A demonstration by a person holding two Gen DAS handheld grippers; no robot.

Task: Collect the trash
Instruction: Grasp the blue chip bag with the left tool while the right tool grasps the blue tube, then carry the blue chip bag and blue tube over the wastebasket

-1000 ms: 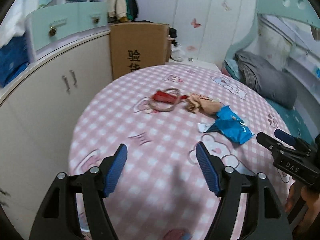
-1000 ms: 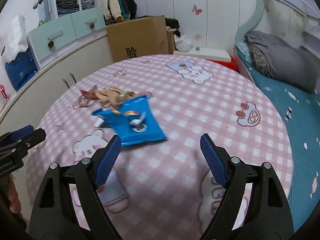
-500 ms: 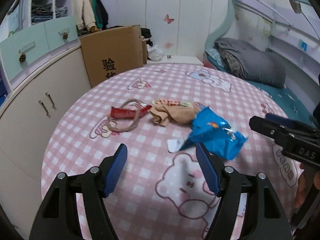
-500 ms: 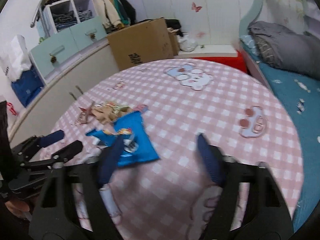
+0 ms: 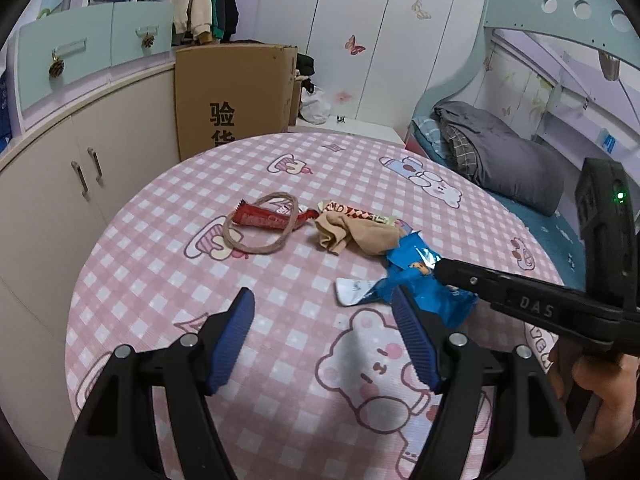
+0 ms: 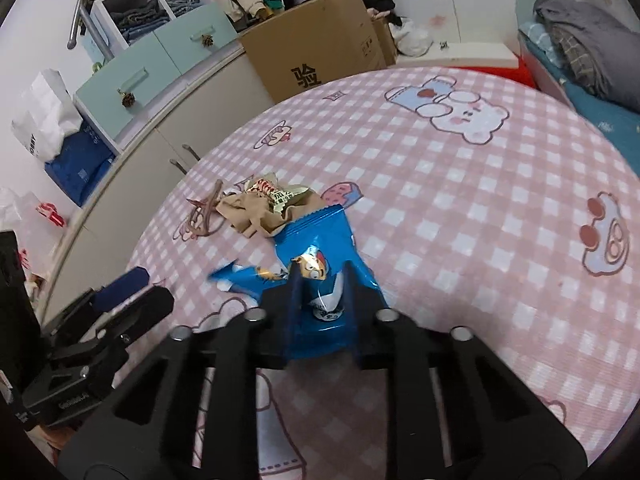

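Note:
A blue snack bag [image 6: 320, 256] lies on the pink checked tablecloth [image 6: 460, 208]. My right gripper [image 6: 320, 280] has its fingers narrowed around the bag's near part; it looks shut on it. The bag also shows in the left wrist view [image 5: 416, 276], with the right gripper [image 5: 440, 268] reaching onto it from the right. My left gripper [image 5: 324, 312] is open and empty, just left of the bag above the cloth. Behind the bag lie a tan crumpled cloth [image 5: 352, 236], a patterned wrapper [image 5: 352, 212], a red wrapper [image 5: 264, 220] and a brown loop [image 5: 260, 224].
A cardboard box [image 5: 236, 96] stands beyond the table's far edge. Beige cupboards [image 5: 60, 176] run along the left. A bed with a grey blanket [image 5: 504, 160] is at the right. A small white scrap [image 5: 352, 290] lies beside the blue bag.
The right gripper moved forward onto the blue bag and its fingers closed around it. The left gripper's view swung right and nearer the trash, still open.

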